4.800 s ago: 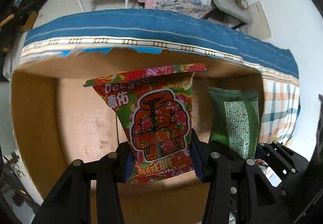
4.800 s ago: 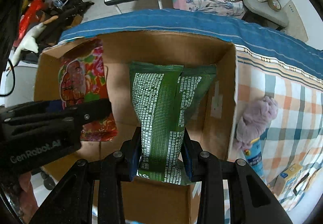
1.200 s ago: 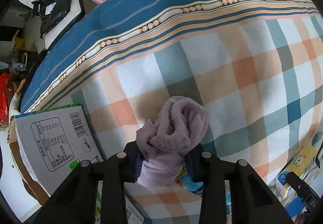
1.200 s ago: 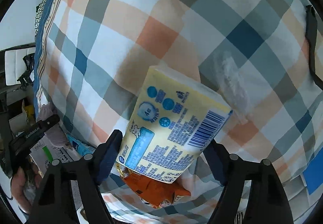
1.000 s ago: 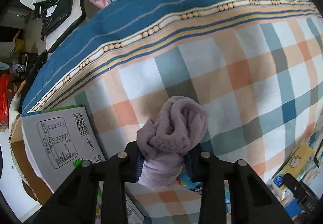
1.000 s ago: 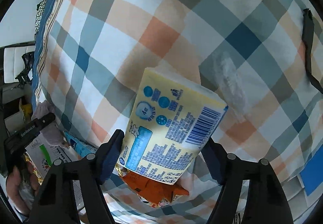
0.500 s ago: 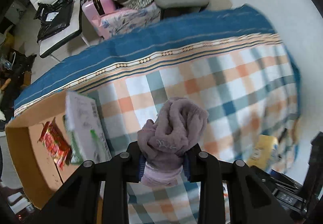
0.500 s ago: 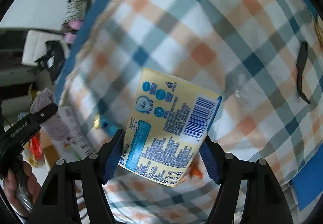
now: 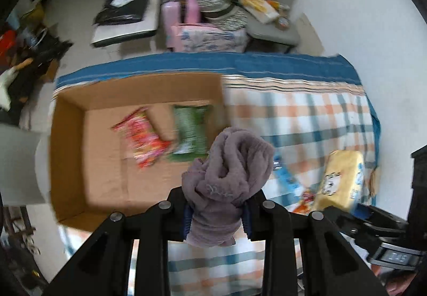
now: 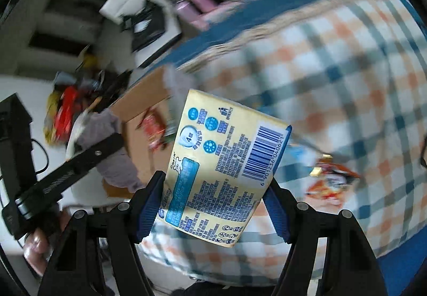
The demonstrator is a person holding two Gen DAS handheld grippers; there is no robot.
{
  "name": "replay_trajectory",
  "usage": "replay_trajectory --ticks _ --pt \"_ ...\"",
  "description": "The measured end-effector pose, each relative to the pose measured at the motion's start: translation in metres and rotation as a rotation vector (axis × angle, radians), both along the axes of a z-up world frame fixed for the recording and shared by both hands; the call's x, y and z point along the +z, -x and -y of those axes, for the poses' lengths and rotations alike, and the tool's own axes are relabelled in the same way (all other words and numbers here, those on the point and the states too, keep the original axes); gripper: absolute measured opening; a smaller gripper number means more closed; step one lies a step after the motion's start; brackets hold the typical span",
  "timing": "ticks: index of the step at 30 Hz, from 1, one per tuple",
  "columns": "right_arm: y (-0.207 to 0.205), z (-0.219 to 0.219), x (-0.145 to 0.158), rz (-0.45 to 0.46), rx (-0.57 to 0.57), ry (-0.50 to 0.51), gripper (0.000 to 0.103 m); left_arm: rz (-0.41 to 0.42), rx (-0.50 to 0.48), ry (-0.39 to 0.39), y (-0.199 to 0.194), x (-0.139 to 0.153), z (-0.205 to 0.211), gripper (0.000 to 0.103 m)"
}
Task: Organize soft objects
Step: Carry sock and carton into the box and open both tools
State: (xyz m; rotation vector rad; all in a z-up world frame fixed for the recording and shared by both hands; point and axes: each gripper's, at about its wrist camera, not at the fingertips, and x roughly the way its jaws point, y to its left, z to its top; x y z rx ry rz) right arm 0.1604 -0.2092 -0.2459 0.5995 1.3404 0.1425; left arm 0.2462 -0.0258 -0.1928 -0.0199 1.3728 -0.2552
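Observation:
My left gripper (image 9: 216, 216) is shut on a bundled mauve towel (image 9: 229, 178) and holds it in the air at the right edge of an open cardboard box (image 9: 66, 119). The box holds a red flowered snack bag (image 9: 144, 139) and a green snack bag (image 9: 190, 130). My right gripper (image 10: 213, 202) is shut on a yellow tissue pack (image 10: 221, 162), lifted above the plaid bedspread (image 10: 347, 69). The pack also shows in the left wrist view (image 9: 339, 181). The towel and left gripper show in the right wrist view (image 10: 106, 135).
An orange snack packet (image 10: 331, 178) and a blue packet (image 9: 285, 176) lie on the bedspread to the right of the box. Beyond the bed stand a pink suitcase (image 9: 181, 13), a grey chair (image 9: 272, 2) with clutter, and a white bench (image 9: 125, 2).
Both grippers have risen and swung left toward the box, each still holding its object. The box interior with the two snack bags has come into the left wrist view.

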Motion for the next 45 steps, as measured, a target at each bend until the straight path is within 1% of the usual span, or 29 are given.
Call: replay_trajectory --ticks 3,5,9,10,14,18,21,30,32,33,35,36,37,38,39,41,43,44,45 --pt "-0.010 -0.051 0.011 0.016 0.083 0.010 0.073 -0.003 0.063 -0.021 -0.001 -0.004 -0.048 0.026" --pt "-0.019 -0.084 0.011 0.015 0.129 0.022 0.073 -0.016 0.103 -0.031 -0.005 -0.010 -0.078 0.026" --pt "-0.034 -0.133 -0.002 -0.015 0.188 0.052 0.073 -0.060 0.143 -0.048 -0.018 -0.032 -0.119 0.026" --pt "-0.040 -0.147 -0.010 -0.031 0.206 0.070 0.073 -0.071 0.151 -0.050 -0.022 -0.039 -0.127 0.026" --pt "-0.055 -0.180 -0.033 -0.078 0.258 0.136 0.073 -0.112 0.173 -0.071 -0.043 -0.066 -0.153 0.026" --pt "-0.071 -0.198 -0.054 -0.119 0.277 0.175 0.073 -0.153 0.167 -0.083 -0.062 -0.090 -0.164 0.026" --pt "-0.076 -0.206 -0.064 -0.141 0.290 0.198 0.073 -0.166 0.151 -0.091 -0.070 -0.100 -0.166 0.026" --pt "-0.085 -0.209 -0.088 -0.180 0.290 0.240 0.073 -0.195 0.108 -0.083 -0.081 -0.119 -0.165 0.027" --pt "-0.086 -0.210 -0.093 -0.189 0.293 0.244 0.073 -0.196 0.100 -0.096 -0.082 -0.119 -0.163 0.031" --pt "-0.087 -0.211 -0.096 -0.196 0.296 0.244 0.074 -0.195 0.104 -0.115 -0.082 -0.119 -0.163 0.032" --pt "-0.088 -0.210 -0.103 -0.231 0.296 0.242 0.075 -0.201 0.113 -0.152 -0.083 -0.120 -0.164 0.034" --pt "-0.089 -0.209 -0.106 -0.242 0.293 0.237 0.075 -0.203 0.115 -0.155 -0.084 -0.121 -0.163 0.036" --pt "-0.089 -0.208 -0.108 -0.247 0.291 0.232 0.075 -0.203 0.120 -0.157 -0.084 -0.121 -0.163 0.041" --pt "-0.089 -0.207 -0.108 -0.247 0.288 0.237 0.078 -0.201 0.127 -0.155 -0.084 -0.119 -0.165 0.044" --pt "-0.089 -0.206 -0.108 -0.243 0.286 0.245 0.086 -0.197 0.130 -0.147 -0.083 -0.118 -0.166 0.045" --pt "-0.088 -0.204 -0.103 -0.228 0.285 0.259 0.094 -0.179 0.137 -0.150 -0.082 -0.113 -0.168 0.054" --pt "-0.088 -0.202 -0.099 -0.221 0.274 0.257 0.094 -0.161 0.143 -0.150 -0.080 -0.107 -0.169 0.074" --pt "-0.088 -0.201 -0.096 -0.215 0.277 0.258 0.094 -0.151 0.139 -0.152 -0.078 -0.104 -0.168 0.079" --pt "-0.088 -0.200 -0.093 -0.208 0.271 0.265 0.094 -0.145 0.136 -0.154 -0.077 -0.101 -0.167 0.081"
